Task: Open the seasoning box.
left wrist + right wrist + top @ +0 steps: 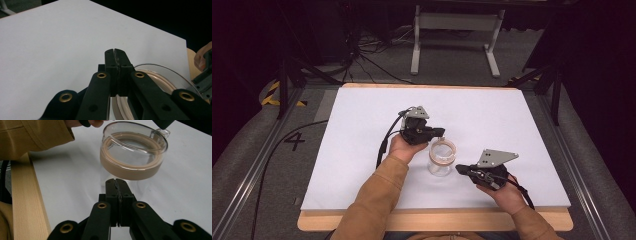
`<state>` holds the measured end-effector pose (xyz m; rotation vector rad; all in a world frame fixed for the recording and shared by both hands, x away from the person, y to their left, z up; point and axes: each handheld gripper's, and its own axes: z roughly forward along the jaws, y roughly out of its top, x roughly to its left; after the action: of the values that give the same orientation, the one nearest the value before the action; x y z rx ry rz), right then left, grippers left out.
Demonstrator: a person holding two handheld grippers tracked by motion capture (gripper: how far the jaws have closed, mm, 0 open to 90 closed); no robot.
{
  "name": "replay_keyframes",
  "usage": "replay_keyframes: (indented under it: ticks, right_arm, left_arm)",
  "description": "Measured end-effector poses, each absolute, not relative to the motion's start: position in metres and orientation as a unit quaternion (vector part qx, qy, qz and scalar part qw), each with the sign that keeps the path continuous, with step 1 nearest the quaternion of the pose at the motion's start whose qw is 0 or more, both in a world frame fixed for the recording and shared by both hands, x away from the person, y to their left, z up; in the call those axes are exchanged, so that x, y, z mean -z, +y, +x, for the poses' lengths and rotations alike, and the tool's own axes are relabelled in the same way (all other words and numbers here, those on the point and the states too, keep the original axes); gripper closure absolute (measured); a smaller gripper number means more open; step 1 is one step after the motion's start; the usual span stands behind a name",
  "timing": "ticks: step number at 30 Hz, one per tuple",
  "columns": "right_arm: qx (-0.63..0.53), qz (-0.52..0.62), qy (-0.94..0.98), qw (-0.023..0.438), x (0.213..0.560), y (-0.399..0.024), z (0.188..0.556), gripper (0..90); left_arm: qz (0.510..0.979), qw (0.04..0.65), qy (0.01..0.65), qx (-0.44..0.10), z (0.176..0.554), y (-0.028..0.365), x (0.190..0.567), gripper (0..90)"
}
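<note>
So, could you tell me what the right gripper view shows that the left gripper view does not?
The right gripper view alone shows the clear jar whole, with its tan band, a mustard sleeve and the table's wooden edge. The left gripper view alone shows the far stretch of the white table against the dark room. Both share the jar's rim and shut black jaws, left gripper, right gripper.
</note>
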<state>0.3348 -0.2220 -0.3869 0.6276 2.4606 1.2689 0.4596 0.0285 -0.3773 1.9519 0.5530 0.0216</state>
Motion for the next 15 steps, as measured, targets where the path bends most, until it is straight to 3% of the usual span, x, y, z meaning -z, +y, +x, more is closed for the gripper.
replay_keyframes:
  ticks: [15]
  right_arm:
    - [-0.471,0.243,0.836,0.141,0.3859,-0.2142,0.3406,89.0]
  left_arm:
    - [0.813,0.53,0.24,-0.003,0.4611,0.0279,0.3786,89.7]
